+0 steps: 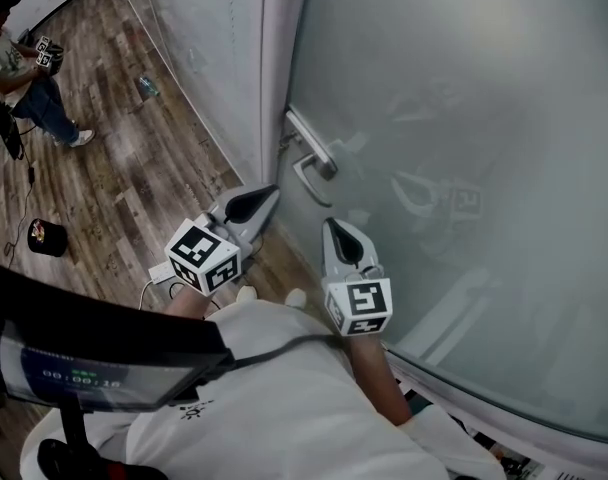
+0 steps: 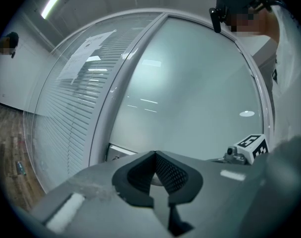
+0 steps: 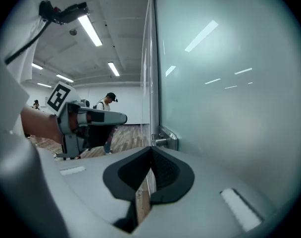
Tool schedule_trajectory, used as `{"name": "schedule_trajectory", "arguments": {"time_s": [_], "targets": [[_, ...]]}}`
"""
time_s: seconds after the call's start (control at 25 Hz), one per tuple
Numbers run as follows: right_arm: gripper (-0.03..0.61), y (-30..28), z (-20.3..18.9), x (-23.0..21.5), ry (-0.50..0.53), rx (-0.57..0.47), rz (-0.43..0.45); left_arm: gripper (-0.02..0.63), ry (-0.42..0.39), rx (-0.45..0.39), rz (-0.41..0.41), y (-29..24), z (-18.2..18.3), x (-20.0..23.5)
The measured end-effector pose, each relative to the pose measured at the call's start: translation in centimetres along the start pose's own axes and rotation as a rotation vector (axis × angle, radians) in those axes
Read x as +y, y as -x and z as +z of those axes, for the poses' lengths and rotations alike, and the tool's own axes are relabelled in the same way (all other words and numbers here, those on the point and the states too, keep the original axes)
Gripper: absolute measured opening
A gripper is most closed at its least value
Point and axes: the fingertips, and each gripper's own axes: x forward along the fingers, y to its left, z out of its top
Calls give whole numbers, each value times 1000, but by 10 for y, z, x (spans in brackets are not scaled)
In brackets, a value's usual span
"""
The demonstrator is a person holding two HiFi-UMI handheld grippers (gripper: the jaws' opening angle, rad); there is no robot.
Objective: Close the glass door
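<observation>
The glass door (image 1: 464, 118) looks shut or very nearly so. In the head view its leading edge lies right up against the pale upright frame (image 1: 274, 78), and the left gripper view shows no gap between them. Whether the latch has caught cannot be told, so at most a last press on the door may be left. Neither gripper touches the door. The left gripper (image 1: 264, 196) and the right gripper (image 1: 336, 228) hover side by side just below the handle (image 1: 312, 148), each with its jaws together and nothing between them. The door is a tall frosted pane, smooth and milky grey-green, and it carries a faint reflection of the right gripper. The handle is brushed metal, a straight lever on a narrow plate, and it stands out from the glass near the edge. Beyond the frame is a fixed glass panel (image 2: 66, 123) lined with fine horizontal slats. The floor (image 1: 134, 168) is wood-look plank with a streaky brown grain. The gripper jaws are smooth grey shells with black, finely ribbed pads set into them.
</observation>
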Motion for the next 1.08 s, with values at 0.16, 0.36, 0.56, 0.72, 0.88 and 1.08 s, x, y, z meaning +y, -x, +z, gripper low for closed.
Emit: {"name": "schedule_trajectory", "arguments": {"time_s": [0.16, 0.36, 0.56, 0.72, 0.88, 1.08], "targets": [[8, 13, 3, 2, -19, -18, -8, 2, -4, -6, -29, 2, 3, -15], [8, 16, 2, -6, -28, -25, -36, 2, -12, -6, -49, 2, 3, -20], [8, 19, 0, -7, -27, -23, -51, 2, -9, -10, -51, 5, 1, -20], [8, 17, -5, -4, -35, -11, -69, 2, -4, -13, -61, 10, -3, -15], [8, 9, -2, -1, -25, 22, -108, 2, 16, -9, -84, 13, -1, 2], [8, -5, -2, 7, -24, 45, -147, 2, 19, -8, -108, 16, 2, 25]]}}
